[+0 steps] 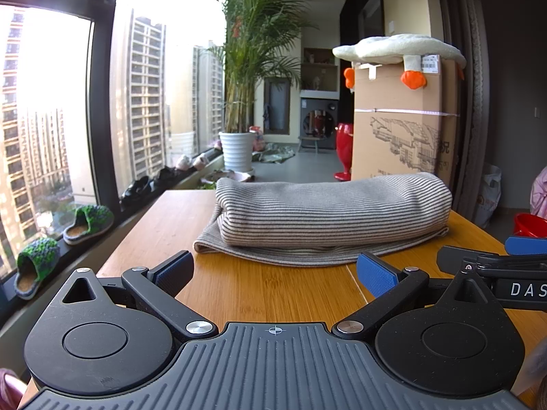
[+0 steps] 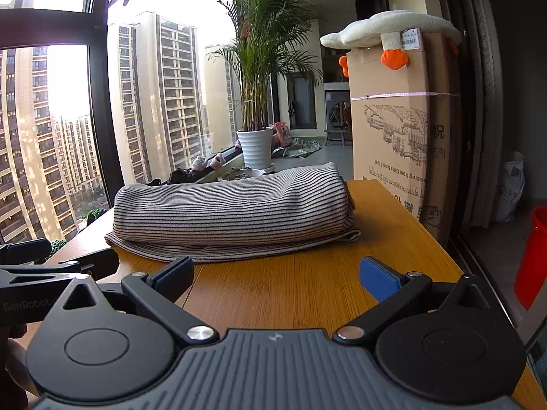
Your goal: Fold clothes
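Observation:
A grey striped garment (image 1: 328, 218) lies folded in a thick bundle on the wooden table (image 1: 259, 294), towards its far side. My left gripper (image 1: 273, 271) is open just short of the garment's near hem, nothing between its blue pads. In the right wrist view the same striped garment (image 2: 232, 212) sits ahead and to the left on the table (image 2: 307, 290). My right gripper (image 2: 277, 273) is open too, a little back from the cloth and empty. The right gripper (image 1: 506, 266) shows at the right edge of the left wrist view.
A tall cardboard box (image 2: 400, 126) with a plush duck (image 2: 389, 30) on top stands at the table's far right corner. A potted palm (image 1: 239, 150) stands on the floor beyond. Windows and a sill with slippers (image 1: 89, 222) run along the left. A red bucket (image 2: 533, 256) sits at right.

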The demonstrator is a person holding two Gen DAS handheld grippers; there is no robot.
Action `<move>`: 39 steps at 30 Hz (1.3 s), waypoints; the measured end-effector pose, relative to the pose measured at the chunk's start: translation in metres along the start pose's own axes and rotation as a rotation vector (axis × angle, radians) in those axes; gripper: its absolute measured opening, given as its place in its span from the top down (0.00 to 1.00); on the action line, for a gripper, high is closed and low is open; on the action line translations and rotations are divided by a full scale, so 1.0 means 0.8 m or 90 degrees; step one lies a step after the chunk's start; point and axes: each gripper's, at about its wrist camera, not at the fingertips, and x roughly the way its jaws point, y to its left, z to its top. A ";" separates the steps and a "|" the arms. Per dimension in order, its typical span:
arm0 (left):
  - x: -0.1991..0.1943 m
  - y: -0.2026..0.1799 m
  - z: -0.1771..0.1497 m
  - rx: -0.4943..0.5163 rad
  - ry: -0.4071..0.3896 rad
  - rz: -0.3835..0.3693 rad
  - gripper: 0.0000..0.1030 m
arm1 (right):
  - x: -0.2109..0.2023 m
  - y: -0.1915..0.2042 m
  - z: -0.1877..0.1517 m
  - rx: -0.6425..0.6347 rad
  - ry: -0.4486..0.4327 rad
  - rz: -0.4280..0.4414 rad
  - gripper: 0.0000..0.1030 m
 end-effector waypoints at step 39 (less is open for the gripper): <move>-0.008 0.006 0.000 -0.020 -0.025 0.020 0.00 | 0.002 -0.001 -0.002 0.002 -0.002 -0.001 0.00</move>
